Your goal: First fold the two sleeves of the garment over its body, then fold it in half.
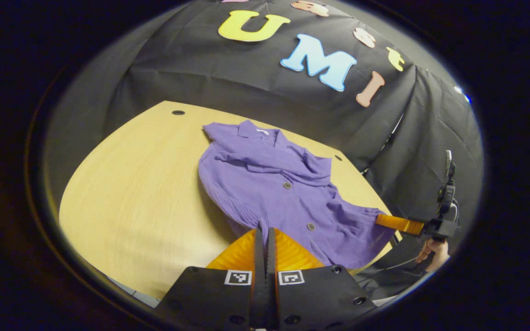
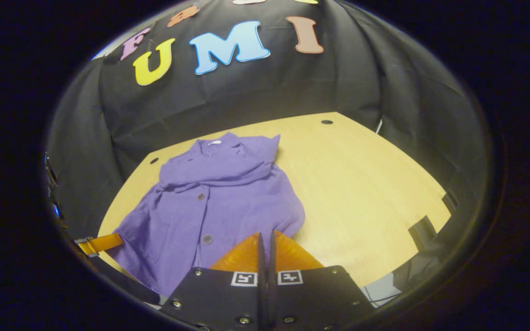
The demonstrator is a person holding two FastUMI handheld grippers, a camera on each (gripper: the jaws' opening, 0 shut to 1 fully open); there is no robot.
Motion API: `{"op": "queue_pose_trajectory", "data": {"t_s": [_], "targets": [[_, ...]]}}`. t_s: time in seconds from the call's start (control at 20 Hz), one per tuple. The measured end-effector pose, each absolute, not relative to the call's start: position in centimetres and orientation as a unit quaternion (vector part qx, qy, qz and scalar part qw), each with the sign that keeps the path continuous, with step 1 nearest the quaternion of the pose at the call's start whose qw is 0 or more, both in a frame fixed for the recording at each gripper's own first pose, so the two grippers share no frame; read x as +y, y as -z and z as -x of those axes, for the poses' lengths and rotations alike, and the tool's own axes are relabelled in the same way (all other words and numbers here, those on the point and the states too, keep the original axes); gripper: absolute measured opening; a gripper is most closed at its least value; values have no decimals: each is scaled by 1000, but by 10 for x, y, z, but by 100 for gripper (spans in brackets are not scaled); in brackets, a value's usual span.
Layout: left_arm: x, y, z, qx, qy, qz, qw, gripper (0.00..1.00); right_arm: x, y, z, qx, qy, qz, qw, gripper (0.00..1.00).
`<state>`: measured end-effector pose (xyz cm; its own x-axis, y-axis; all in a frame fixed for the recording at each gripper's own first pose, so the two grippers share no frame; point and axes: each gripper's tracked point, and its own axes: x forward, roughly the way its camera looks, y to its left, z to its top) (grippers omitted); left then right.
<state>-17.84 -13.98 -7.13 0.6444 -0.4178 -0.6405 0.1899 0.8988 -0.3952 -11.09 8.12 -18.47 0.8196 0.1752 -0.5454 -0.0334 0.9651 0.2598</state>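
Observation:
A purple buttoned cardigan [image 1: 269, 184] lies on the wooden table [image 1: 136, 197], collar toward the wall, both sleeves laid across its chest. In the left gripper view, my left gripper [image 1: 265, 230] is shut, its tips pinching the hem's near corner. The right gripper [image 1: 387, 221] clamps the hem's other corner at the table's right edge, with a hand [image 1: 435, 255] below it. From the right gripper view, the cardigan [image 2: 214, 197] spreads to the left, and my right gripper [image 2: 265, 235] is shut on its hem corner. The left gripper [image 2: 106, 242] holds the far corner.
Bare tabletop [image 2: 366, 193] stretches beside the garment. Small round holes [image 1: 178, 112] [image 2: 326, 122] mark the table's back corners. The black cloth wall [image 1: 246, 78] closes in behind and around the table. The table's front edge runs just below both grippers.

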Motion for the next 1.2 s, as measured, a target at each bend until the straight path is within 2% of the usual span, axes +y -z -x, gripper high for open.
{"op": "queue_pose_trajectory", "data": {"t_s": [0.25,0.4,0.75,1.2], "targets": [[-153,44,138,363,158,171,902,7,82,157,79,273,-76,-127,950,2],[-148,24,99,344,130,187,911,7,87,137,55,263,-98,-153,948,1],[-138,-1,18,311,83,192,927,6,84,106,-22,235,-130,-148,952,1],[-143,-9,-121,272,42,168,947,7,91,79,-139,208,-167,-136,954,1]]}}
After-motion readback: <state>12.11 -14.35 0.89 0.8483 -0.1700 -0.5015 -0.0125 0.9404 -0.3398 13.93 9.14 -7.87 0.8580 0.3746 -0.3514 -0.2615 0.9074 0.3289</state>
